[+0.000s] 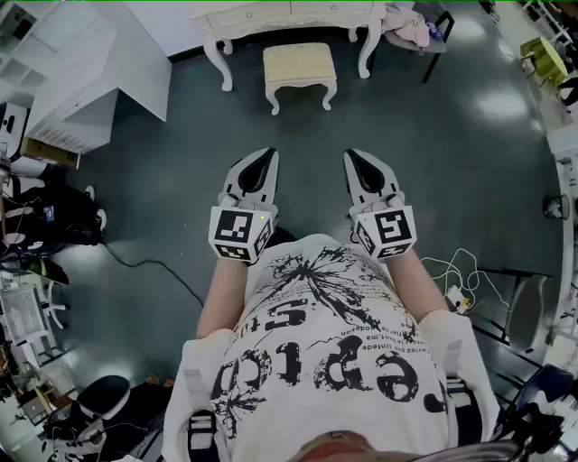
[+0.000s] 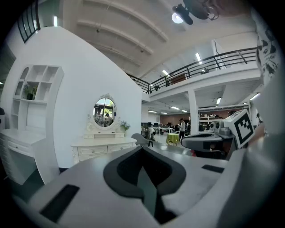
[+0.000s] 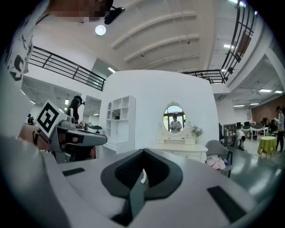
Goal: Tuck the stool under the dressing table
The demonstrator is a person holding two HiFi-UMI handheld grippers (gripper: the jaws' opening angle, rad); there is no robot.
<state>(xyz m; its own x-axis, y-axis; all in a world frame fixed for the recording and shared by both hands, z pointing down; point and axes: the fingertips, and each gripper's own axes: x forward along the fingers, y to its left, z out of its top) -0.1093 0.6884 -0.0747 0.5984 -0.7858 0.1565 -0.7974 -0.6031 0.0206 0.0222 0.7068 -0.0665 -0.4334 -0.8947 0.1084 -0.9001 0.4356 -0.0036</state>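
- Dark grey floor (image 1: 163, 153) is lying open between the person and the dressing table (image 1: 289, 16).
- The stool (image 1: 299, 70) is standing just in front of the dressing table, in line with the gap between its front legs. I judge it is not yet pushed under.
- The left claw (image 1: 267, 158) and the right claw (image 1: 354, 158) are both clenched and holding nothing.
- They are hanging side by side, pointing toward the dressing table but well apart from it, probably because the stool is out of reach.

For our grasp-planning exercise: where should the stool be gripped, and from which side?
Probably the near seat rim of the stool, approached from the person's side: that long edge faces them squarely, and the dressing table stands right behind.
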